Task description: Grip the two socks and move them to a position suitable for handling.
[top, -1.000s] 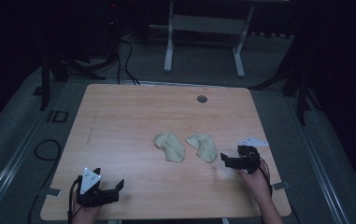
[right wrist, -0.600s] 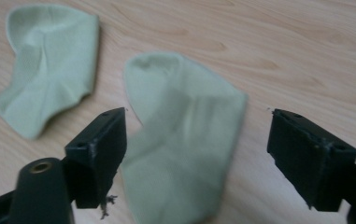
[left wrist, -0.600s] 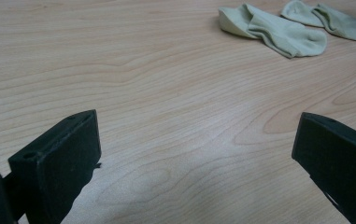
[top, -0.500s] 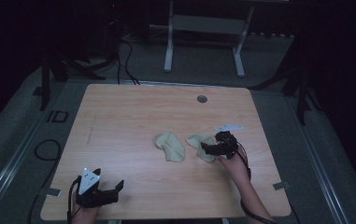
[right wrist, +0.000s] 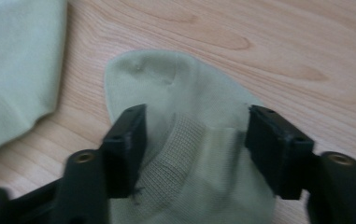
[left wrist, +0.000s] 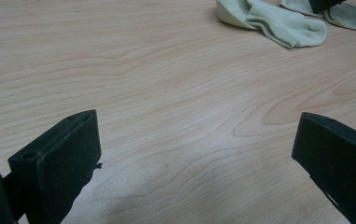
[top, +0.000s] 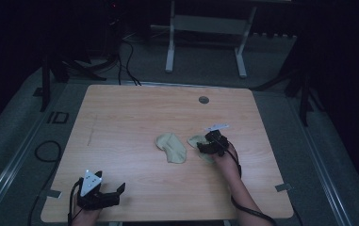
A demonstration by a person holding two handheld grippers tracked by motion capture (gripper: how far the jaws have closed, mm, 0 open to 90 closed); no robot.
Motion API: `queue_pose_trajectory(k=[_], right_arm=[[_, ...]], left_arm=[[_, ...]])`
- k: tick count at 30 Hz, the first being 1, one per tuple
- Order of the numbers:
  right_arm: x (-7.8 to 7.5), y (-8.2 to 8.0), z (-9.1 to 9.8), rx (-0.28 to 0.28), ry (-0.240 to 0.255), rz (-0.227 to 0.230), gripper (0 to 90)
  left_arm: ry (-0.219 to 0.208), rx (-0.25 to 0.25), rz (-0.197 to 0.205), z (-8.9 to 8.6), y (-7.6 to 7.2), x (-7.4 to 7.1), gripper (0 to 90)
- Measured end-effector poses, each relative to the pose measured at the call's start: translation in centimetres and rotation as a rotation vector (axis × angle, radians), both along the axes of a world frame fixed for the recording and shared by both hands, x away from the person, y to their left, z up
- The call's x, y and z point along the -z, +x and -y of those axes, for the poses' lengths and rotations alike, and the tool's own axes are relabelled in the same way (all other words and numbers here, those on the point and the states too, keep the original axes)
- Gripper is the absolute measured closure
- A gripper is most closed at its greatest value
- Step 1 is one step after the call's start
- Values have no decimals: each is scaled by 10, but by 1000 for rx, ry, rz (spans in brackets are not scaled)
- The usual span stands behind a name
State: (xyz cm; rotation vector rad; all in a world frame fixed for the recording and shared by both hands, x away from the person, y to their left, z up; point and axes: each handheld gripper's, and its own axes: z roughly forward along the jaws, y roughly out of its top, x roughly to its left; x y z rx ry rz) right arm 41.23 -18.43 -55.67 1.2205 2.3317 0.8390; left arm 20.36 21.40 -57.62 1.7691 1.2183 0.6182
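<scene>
We had the right gripper (right wrist: 192,140) straddling the ribbed cuff of the right sock (right wrist: 189,154) mid-table, jaws just closing, not yet clamped. The left gripper (left wrist: 199,154) sat wide apart. The sock looked soft, light (pinch both cuff layers)

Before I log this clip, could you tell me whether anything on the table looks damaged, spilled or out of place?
Nothing stands out. Two pale green socks lie crumpled on the table, one loose, the other between the right gripper's closing jaws. The left gripper is open over bare wood.
</scene>
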Motion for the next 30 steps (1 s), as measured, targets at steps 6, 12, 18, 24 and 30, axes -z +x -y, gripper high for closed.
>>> queue_pose_trajectory(k=[6,12,18,24,30], right_arm=[[-1,-5,-1,-13,-16,23,735],[-10,-7,2,-23,-37,-15,801],[-27,-20,5,-65,-12,3,802],[-43,-44,3,-137,-7,32,802],[-53,-69,0,-200,17,45,801]], left_arm=[[3,2,-3,0,-1,0,11],[-3,1,-1,0,-1,-1,11],[-3,0,-2,1,-1,-1,11],[-5,0,0,3,-1,-1,11],[-6,0,-1,4,-2,-2,11]])
